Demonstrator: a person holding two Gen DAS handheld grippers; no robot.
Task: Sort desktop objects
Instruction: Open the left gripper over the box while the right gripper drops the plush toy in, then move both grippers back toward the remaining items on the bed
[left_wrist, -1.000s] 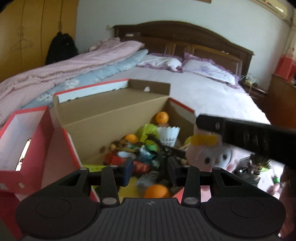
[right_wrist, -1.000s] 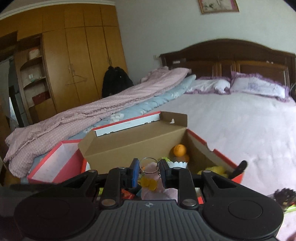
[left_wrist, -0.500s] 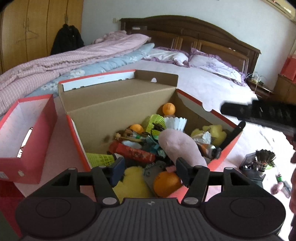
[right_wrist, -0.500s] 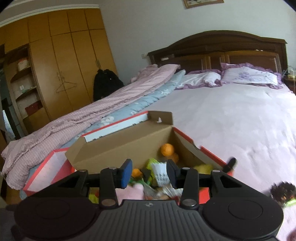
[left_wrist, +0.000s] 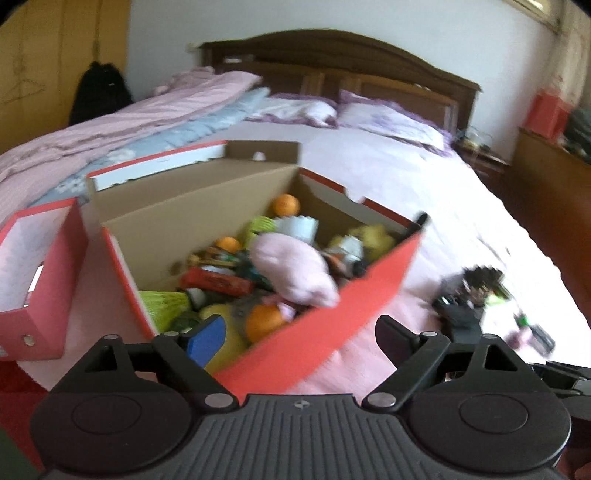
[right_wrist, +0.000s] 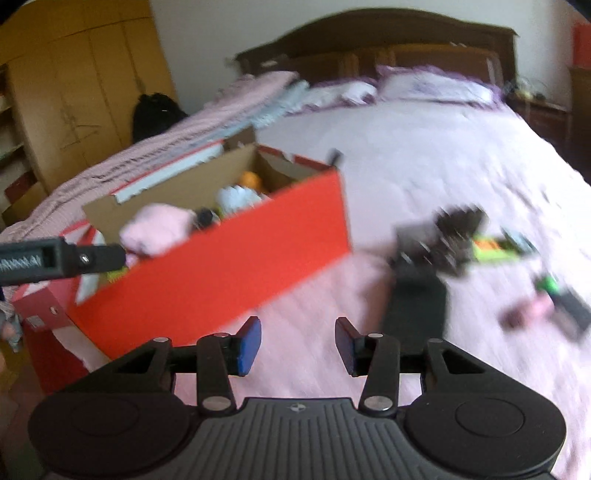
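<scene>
An open red cardboard box (left_wrist: 332, 321) (right_wrist: 221, 273) stands on the pink bedspread, full of toys. On top of the heap lies a pink plush (left_wrist: 291, 269) (right_wrist: 159, 229), with oranges (left_wrist: 264, 321), a white shuttlecock (left_wrist: 297, 227) and a yellow plush (left_wrist: 369, 236) around it. My left gripper (left_wrist: 299, 336) hovers over the box's near wall; its jaws are opening wide and grip nothing. My right gripper (right_wrist: 297, 343) is open and empty over bare bedspread, right of the box. Ahead of it lie a flat black object (right_wrist: 417, 295), a dark feathered thing (right_wrist: 458, 229) and a green item (right_wrist: 495, 249).
A second red box (left_wrist: 40, 266) with a white inside stands left of the main one. More small loose items (right_wrist: 554, 306) lie at the far right on the bed. Pillows and a dark headboard are behind, and a wardrobe is at the left.
The pink plush that was between my right fingers now lies in the box. My right gripper opened and swung right and down towards the loose items. My left jaws spread much wider.
</scene>
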